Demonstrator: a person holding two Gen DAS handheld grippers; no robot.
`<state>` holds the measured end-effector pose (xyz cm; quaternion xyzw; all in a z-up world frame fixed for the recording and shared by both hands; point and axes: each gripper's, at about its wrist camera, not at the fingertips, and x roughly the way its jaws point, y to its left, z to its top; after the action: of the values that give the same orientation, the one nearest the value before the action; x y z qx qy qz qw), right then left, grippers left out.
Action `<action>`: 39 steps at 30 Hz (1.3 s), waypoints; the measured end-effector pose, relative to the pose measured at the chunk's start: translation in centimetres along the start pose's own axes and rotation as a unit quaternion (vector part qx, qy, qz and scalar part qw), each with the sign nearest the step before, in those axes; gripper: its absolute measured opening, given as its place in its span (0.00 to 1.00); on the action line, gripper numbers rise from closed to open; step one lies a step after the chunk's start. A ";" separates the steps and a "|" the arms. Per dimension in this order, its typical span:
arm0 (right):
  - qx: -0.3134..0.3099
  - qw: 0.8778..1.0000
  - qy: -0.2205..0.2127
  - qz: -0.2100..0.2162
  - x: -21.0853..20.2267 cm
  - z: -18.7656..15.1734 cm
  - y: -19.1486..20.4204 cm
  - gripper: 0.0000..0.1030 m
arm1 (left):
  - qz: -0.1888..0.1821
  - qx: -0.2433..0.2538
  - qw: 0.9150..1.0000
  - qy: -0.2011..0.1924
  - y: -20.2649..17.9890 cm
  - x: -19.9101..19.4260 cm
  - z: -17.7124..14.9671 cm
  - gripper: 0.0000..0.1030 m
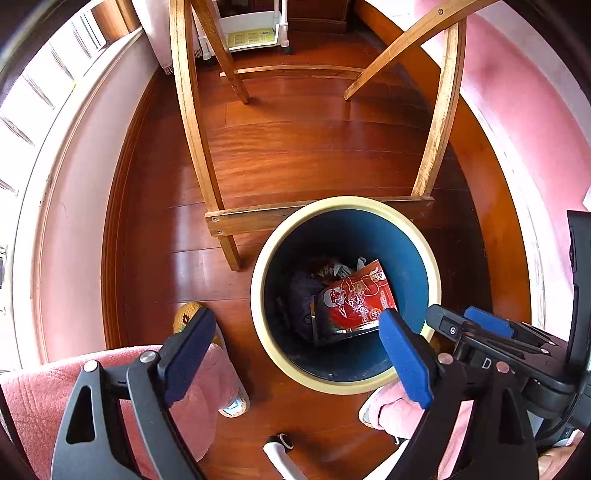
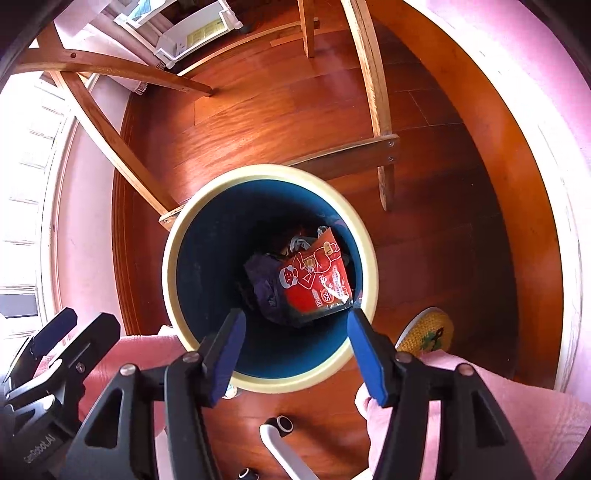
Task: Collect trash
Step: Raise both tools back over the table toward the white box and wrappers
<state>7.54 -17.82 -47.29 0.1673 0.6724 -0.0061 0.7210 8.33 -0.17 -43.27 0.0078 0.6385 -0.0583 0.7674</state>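
A round bin with a cream rim [image 1: 347, 201] [image 2: 273, 171] and a blue inside stands on the wooden floor. In it lie a red printed packet [image 1: 354, 299] [image 2: 317, 280], a dark purple wrapper [image 1: 303, 299] [image 2: 264, 280] and some crumpled grey scraps. My left gripper [image 1: 295, 314] points down over the bin's near left edge, open wide, with nothing between its blue pads. My right gripper [image 2: 295, 314] hangs over the bin's near side, open and empty. Each gripper also shows in the other's view: the right gripper [image 1: 456, 317] and the left gripper [image 2: 88, 319].
Light wooden furniture legs and a crossbar [image 1: 317, 214] stand just behind the bin. A person's pink trouser legs [image 1: 110, 387] and yellow knitted slippers [image 2: 424, 332] flank it. A white wheeled cart [image 1: 255, 33] sits far back, pink walls at both sides, a white castor base [image 2: 280, 439] near me.
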 end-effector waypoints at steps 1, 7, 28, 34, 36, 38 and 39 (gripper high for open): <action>0.000 1.000 -0.002 0.001 -0.3 -0.1 0.0 0.56 | 0.002 0.003 1.000 -0.003 -0.1 -0.3 -0.2 0.86; -0.008 0.999 -0.030 0.005 -2.6 -1.3 0.7 0.56 | 0.006 0.023 0.999 -0.037 -0.5 -3.2 -1.6 0.86; -0.069 0.977 -0.196 0.043 -18.8 -6.1 2.3 0.56 | -0.030 0.007 0.975 -0.221 0.2 -20.5 -5.1 0.86; -0.124 0.957 -0.258 0.051 -26.3 -5.5 4.9 0.56 | -0.039 0.009 0.966 -0.254 0.7 -26.6 -3.2 0.86; -0.146 0.948 -0.279 0.048 -29.2 -5.0 6.1 0.56 | -0.043 0.009 0.965 -0.260 1.3 -28.6 -2.0 0.86; -0.162 0.940 -0.297 0.050 -31.9 -4.1 7.1 0.56 | -0.044 0.011 0.963 -0.265 2.2 -30.5 -0.4 0.87; -0.165 0.937 -0.304 0.049 -33.1 -3.4 7.6 0.56 | -0.043 0.012 0.962 -0.271 2.7 -31.5 0.5 0.87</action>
<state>2.86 -16.92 -13.51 0.0684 0.4037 0.0897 0.9079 3.48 4.98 -12.49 -0.0260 0.4060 -0.0989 0.9082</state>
